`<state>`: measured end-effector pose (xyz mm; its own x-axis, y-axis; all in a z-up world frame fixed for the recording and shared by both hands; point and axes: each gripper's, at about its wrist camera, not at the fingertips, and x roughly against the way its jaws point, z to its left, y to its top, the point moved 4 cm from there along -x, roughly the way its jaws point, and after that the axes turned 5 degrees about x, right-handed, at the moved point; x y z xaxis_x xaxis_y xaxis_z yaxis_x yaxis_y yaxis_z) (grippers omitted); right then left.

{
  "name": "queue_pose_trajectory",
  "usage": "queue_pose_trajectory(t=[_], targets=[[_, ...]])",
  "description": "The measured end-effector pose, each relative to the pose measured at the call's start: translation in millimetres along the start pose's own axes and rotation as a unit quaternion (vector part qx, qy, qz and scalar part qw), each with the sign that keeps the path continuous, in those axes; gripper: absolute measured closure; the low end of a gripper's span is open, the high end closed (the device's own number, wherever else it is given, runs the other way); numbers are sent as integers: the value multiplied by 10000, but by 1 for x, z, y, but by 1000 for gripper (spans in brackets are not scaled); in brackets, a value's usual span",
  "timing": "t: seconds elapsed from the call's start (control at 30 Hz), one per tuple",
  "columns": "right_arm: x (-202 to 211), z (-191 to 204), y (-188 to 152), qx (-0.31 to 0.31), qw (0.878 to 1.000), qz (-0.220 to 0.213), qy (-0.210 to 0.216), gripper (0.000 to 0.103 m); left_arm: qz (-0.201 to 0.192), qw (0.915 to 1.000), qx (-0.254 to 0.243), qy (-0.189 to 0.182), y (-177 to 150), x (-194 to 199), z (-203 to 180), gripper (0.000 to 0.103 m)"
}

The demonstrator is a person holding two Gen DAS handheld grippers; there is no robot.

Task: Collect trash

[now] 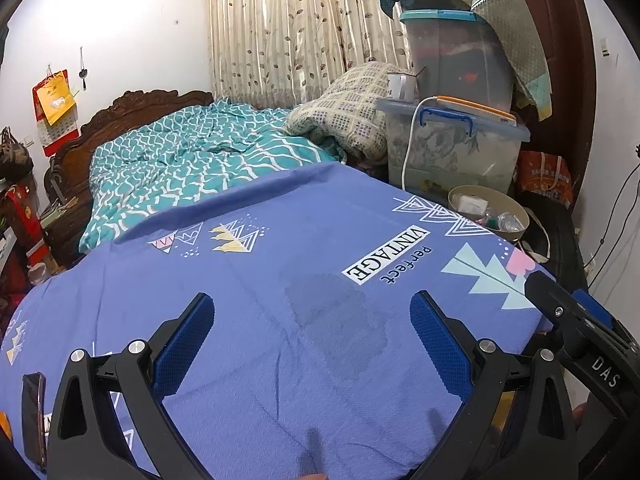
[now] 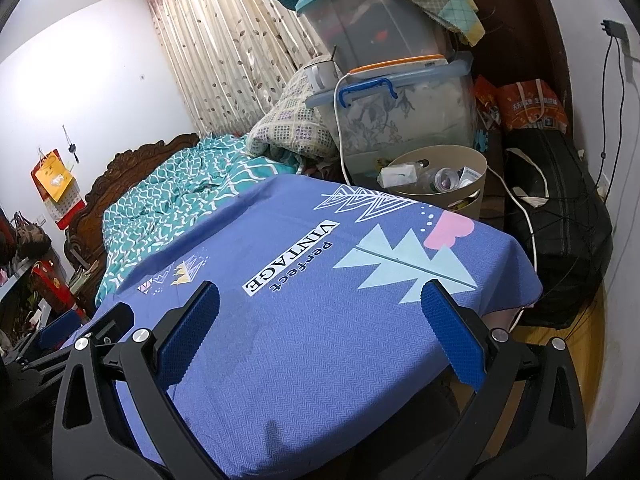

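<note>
Both grippers are empty right now. The left gripper (image 1: 312, 320) has its blue-padded jaws spread wide over the blue printed cloth (image 1: 280, 280) that covers the flat surface, nothing between them but fabric with a darker damp-looking patch (image 1: 340, 320). The right gripper (image 2: 320, 312) is the same deal, jaws wide apart above the cloth's near right corner, just in front of the white "VINTAGE" label (image 2: 290, 258).

A dark phone (image 1: 34, 420) lies on the cloth at the far left of the left wrist view. The trash sits in a round beige wastebasket (image 2: 472, 184) just past the cloth's far right corner: a clear plastic bottle (image 2: 446, 180) and some white crumpled packaging (image 2: 396, 174). Behind it are stacked clear storage bins with blue handles (image 2: 400, 108), and to the left a teal patterned duvet (image 1: 192, 160) covers the bed.
</note>
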<state>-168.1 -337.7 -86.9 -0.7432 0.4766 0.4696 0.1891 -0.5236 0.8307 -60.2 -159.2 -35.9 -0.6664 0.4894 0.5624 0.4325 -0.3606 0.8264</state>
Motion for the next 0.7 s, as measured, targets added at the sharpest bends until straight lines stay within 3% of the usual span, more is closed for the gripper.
queue_pose_trajectory(t=[0.7], targets=[[-1,0,0,-9,10000,19,3,3,192,9992,-110,322,-5,-11,-3,8]])
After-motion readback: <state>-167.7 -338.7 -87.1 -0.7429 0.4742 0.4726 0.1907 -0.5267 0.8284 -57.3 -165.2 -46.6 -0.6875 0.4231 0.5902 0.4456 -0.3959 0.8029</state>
